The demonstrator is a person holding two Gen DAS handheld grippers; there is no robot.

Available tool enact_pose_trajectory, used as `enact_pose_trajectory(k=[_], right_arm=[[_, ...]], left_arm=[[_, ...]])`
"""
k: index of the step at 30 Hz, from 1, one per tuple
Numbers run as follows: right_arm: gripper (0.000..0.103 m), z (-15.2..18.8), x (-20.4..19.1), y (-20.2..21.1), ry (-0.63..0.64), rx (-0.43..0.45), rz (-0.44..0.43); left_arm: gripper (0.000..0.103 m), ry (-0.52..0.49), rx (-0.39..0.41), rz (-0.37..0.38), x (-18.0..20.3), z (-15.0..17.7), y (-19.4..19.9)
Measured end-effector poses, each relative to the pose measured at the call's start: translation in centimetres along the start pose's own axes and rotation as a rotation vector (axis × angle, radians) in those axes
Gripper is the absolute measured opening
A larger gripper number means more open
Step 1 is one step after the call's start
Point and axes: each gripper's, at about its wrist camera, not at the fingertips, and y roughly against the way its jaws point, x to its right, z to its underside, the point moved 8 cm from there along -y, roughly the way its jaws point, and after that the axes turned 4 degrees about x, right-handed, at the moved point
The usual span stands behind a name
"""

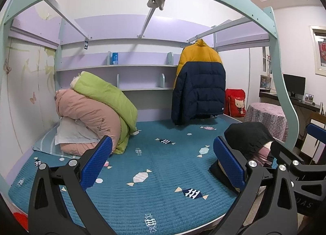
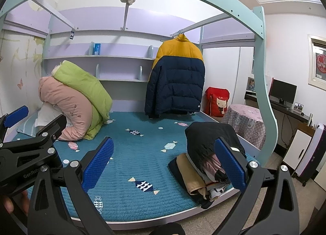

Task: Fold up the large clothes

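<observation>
A teal quilted bed cover point(image 2: 142, 153) is spreading under a pale green bed frame point(image 2: 262, 72). The left gripper point(image 1: 163, 162) and right gripper point(image 2: 164, 162) are both hovering above it, jaws apart, holding nothing. A stack of folded clothes point(image 2: 203, 165) is sitting at the bed's right edge, partly hidden behind 1 blue finger. Farther back, the yellow-and-navy puffer jacket point(image 2: 177, 76) is hanging upright, long axis vertical, beside rolled quilts point(image 2: 77, 100)

Yellow-and-navy puffer jacket point(image 2: 176, 76) hanging upright from rail, hem just above blue bedspread
</observation>
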Motion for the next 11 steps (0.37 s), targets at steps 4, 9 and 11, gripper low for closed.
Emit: enact_pose_trajectory(k=[4, 9, 11], right_arm=[[0.096, 0.3, -1.2, -1.7, 0.008, -0.023, -0.002], [0.096, 1.1, -4.2, -5.0, 0.028, -0.076, -0.036], [0.096, 2.0, -6.2, -6.9, 0.043, -0.118, -0.067]], left_arm=[[0.099, 0.013, -0.021, -0.007, -1.6, 0.8, -1.9], [0.099, 0.052, -0.087, -0.038, -5.2, 3.4, -5.0], [0.099, 0.076, -0.139, -0.066, -7.6, 5.3, -6.7]])
